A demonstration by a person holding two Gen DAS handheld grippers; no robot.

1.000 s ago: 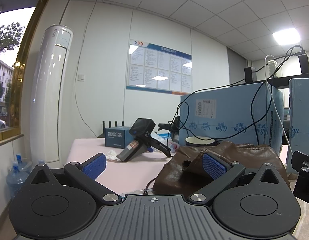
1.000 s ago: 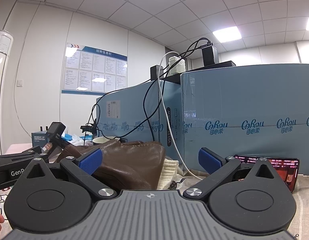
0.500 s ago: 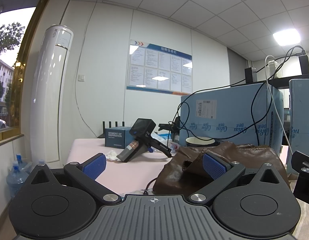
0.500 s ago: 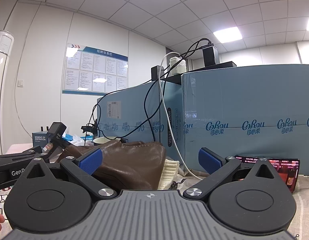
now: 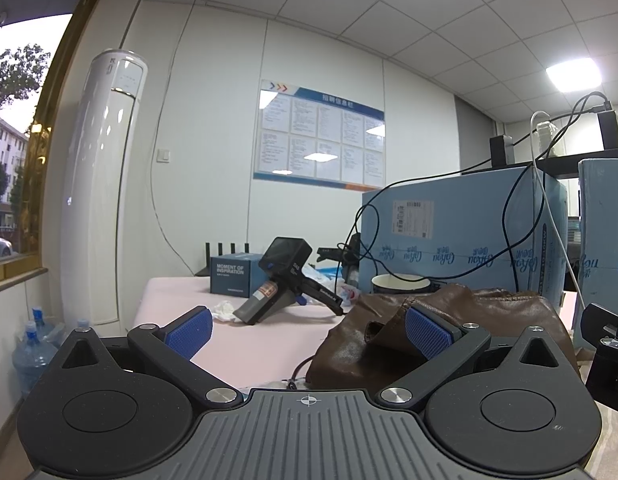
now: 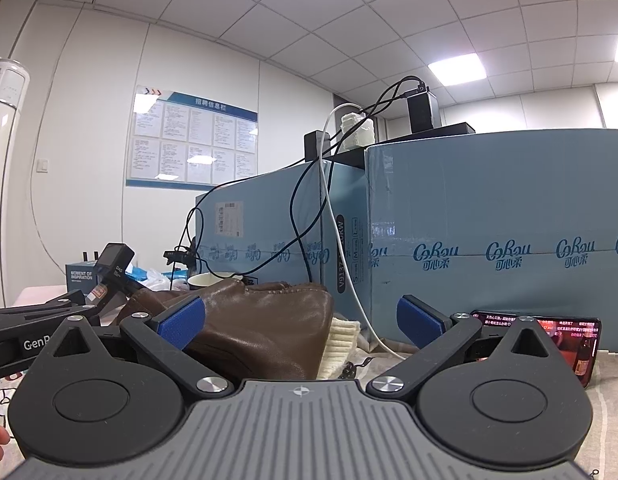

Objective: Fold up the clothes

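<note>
The table [image 5: 265, 344] carries a heaped brown leather garment [image 6: 269, 320], its long axis running left to right across both views; left tongs [image 5: 309, 326] and right tongs [image 6: 301, 316] gape wide, empty; it lies just ahead, right of the left, left of the right, seemingly nearer the right.

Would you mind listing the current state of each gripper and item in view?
left gripper: open, empty
right gripper: open, empty
brown leather garment: crumpled, unfolded
cream knit: partly tucked under the garment
phone: screen lit, propped against the blue box
paper cup: upright
</note>
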